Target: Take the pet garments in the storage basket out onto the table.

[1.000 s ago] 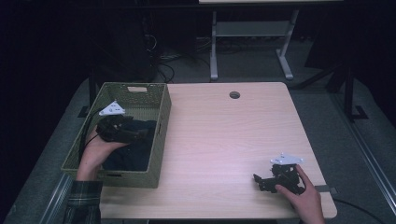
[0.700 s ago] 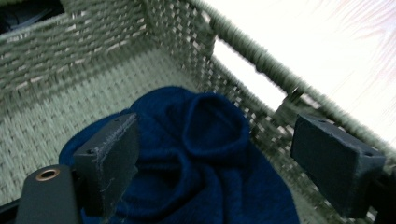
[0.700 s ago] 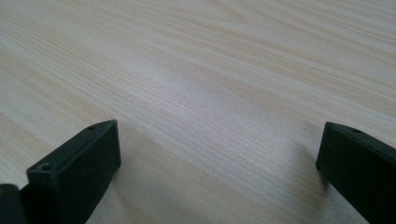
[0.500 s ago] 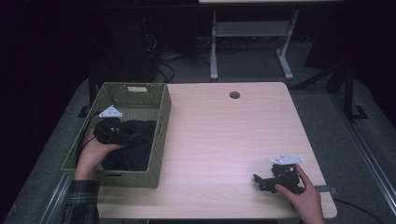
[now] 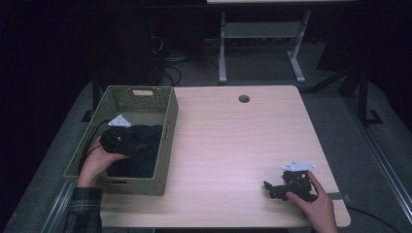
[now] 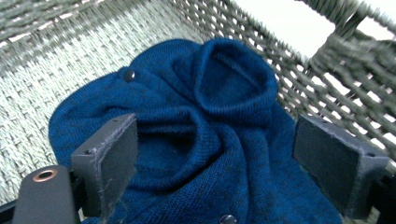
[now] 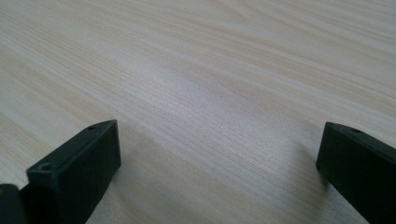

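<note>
A crumpled dark blue knitted garment (image 6: 205, 135) with small dark buttons lies in a green woven basket (image 5: 145, 99) at the table's left. My left gripper (image 6: 212, 156) hangs just over it inside the basket, open, its jaws wide on either side of a raised fold. In the high view the left gripper (image 5: 130, 142) sits low over the garment (image 5: 145, 150). My right gripper (image 5: 268, 188) rests near the table's front right corner, open, with bare wood (image 7: 210, 93) between its jaws (image 7: 215, 158).
The basket wall (image 6: 336, 60) rises close on the right of the left gripper. A light wooden table (image 5: 233, 141) has a round cable hole (image 5: 244, 99) near its far edge. Beyond the table stand a metal desk frame (image 5: 262, 43) and loose cables on a dark floor.
My left gripper has sunk lower into the basket and drawn slightly nearer, down onto the blue garment. The right gripper has stayed where it was.
</note>
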A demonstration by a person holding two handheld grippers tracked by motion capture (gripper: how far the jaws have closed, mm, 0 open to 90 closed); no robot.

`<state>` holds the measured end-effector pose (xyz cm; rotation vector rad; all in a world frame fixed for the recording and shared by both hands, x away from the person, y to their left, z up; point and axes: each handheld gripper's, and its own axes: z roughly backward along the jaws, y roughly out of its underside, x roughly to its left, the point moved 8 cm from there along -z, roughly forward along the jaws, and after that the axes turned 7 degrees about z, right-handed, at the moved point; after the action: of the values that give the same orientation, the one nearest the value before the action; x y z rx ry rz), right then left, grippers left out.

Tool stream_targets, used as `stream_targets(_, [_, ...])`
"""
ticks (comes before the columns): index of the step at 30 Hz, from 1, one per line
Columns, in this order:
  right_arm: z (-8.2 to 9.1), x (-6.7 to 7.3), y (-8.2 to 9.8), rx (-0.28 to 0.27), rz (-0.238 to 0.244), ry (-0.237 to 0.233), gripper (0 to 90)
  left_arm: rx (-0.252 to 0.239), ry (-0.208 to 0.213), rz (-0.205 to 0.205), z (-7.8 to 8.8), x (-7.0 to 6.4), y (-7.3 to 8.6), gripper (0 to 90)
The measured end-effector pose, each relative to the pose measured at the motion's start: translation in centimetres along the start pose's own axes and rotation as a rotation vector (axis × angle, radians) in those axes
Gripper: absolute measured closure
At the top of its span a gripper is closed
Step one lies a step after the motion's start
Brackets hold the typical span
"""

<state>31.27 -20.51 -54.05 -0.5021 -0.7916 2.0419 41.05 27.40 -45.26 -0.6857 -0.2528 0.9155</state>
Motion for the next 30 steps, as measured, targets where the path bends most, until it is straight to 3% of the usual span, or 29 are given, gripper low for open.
stream_targets(8, [0.0, 0.0, 0.0, -0.001, 0.002, 0.0, 0.0, 0.064, -0.011, -0.005, -1.0, 0.3, 1.0, 14.2])
stream_targets(18, [0.0, 0.0, 0.0, 0.0, 0.0, 0.0, 0.0, 0.163, -0.026, -0.042, -2.8, -0.3, 2.1, 14.3])
stream_targets(30, [0.0, 0.0, 0.0, 0.0, 0.001, -0.001, 0.0, 0.239, -0.046, -0.027, -4.0, 0.0, 3.1, 15.0])
